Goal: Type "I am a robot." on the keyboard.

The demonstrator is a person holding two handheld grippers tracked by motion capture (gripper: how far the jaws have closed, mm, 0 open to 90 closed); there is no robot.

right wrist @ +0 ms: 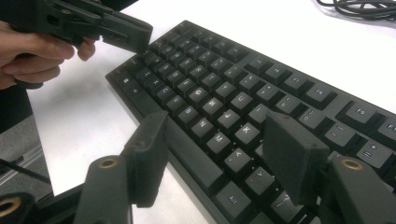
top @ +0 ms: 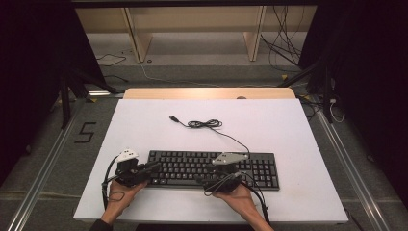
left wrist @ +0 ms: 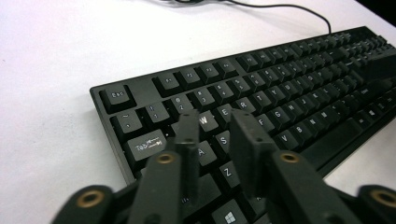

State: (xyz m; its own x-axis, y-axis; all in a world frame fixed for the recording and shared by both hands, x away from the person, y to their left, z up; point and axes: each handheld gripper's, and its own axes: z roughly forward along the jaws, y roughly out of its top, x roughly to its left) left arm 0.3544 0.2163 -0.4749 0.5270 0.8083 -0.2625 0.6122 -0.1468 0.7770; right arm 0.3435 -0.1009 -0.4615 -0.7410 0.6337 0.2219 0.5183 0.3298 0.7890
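Black jaws of the left gripper [left wrist: 212, 126] rise closest to the lens in the left gripper view, standing with a narrow gap between them and nothing pinched; the keys around W, A and S lie just beyond and beneath their tips. They hover over the left end of the black keyboard [left wrist: 280, 88], and whether the tips touch the keycaps cannot be told. In the right gripper view, the right gripper [right wrist: 219, 140] has its jaws spread wide, with the space bar and the lower letter rows lying between and under them; no key is squeezed. Beyond those jaws, toward the far left end of the keyboard, the person's left hand [right wrist: 32, 51] grips the other tool. From the high view, the keyboard sits on the white tabletop [top: 144, 120] near the person's edge, both grippers poised at its front edge. Its cable [top: 204, 123] lies coiled on the tabletop well beyond the jaws.
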